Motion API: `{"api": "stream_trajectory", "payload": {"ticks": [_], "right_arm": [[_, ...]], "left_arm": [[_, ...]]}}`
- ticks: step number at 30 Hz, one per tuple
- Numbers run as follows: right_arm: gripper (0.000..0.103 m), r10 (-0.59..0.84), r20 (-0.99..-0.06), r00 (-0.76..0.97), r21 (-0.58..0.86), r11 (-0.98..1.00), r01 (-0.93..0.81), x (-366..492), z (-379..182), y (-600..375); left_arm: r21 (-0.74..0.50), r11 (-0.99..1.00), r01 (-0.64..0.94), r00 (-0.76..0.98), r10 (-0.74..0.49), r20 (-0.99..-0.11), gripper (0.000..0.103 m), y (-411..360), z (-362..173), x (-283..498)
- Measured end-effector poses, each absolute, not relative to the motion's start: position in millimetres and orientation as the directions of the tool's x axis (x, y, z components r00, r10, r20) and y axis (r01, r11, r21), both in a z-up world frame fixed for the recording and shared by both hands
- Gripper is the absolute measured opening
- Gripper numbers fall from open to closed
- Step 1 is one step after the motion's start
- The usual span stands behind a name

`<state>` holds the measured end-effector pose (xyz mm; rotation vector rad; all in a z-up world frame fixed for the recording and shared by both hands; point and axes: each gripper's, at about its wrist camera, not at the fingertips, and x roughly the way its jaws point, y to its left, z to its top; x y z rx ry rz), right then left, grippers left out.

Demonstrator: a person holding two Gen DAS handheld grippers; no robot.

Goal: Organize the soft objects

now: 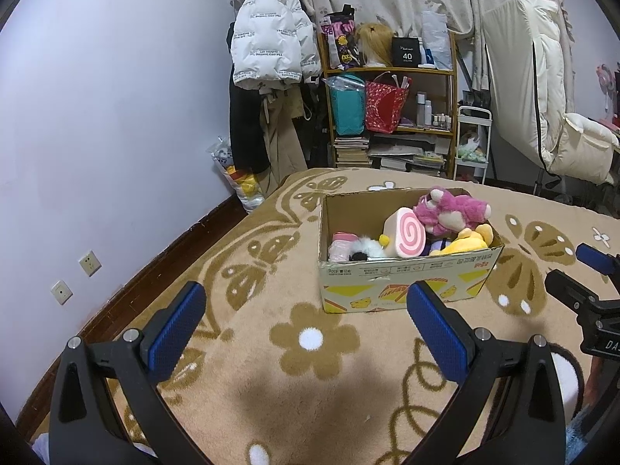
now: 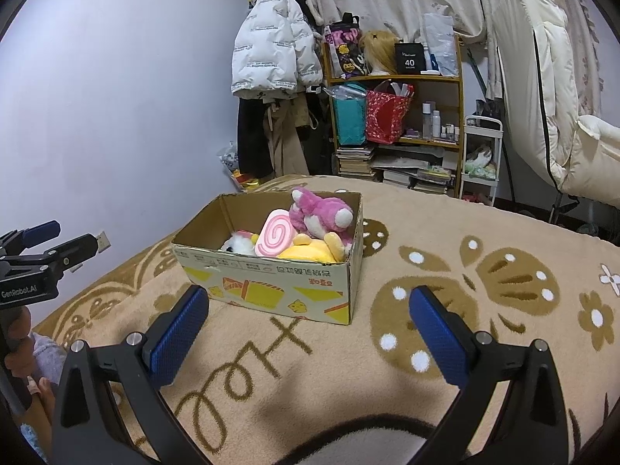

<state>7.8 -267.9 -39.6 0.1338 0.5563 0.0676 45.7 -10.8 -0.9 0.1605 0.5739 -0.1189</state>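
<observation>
An open cardboard box [image 1: 407, 283] [image 2: 271, 286] stands on the beige patterned blanket. It holds several soft toys: a pink plush bear [image 1: 451, 209] [image 2: 321, 213], a pink swirl cushion [image 1: 407, 237] [image 2: 274, 237], a yellow plush [image 1: 469, 240] [image 2: 310, 252], a white fluffy toy [image 1: 366, 250] [image 2: 238, 246] and a pale pink item [image 1: 341, 246]. My left gripper [image 1: 306, 329] is open and empty, short of the box. My right gripper [image 2: 308, 329] is open and empty, just in front of the box. Each gripper shows at the other view's edge.
The blanket [image 1: 271, 368] [image 2: 484, 232] covers a bed. Behind it stand a wooden shelf [image 1: 391, 116] with bags and books, hanging coats [image 1: 271, 46], a white cart [image 1: 472, 143] and a folded white duvet [image 1: 542, 97]. A wall lies left.
</observation>
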Motion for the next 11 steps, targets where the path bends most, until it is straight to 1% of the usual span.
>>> {"api": "stream_trajectory", "payload": {"ticks": [11], "right_arm": [[0.103, 0.097, -0.520, 0.849, 0.143, 0.989, -0.026, 6.0, -38.9, -268.7]], "left_arm": [[0.120, 0.980, 0.157, 0.834, -0.066, -0.548, 0.102, -10.9, -0.9, 45.6]]}}
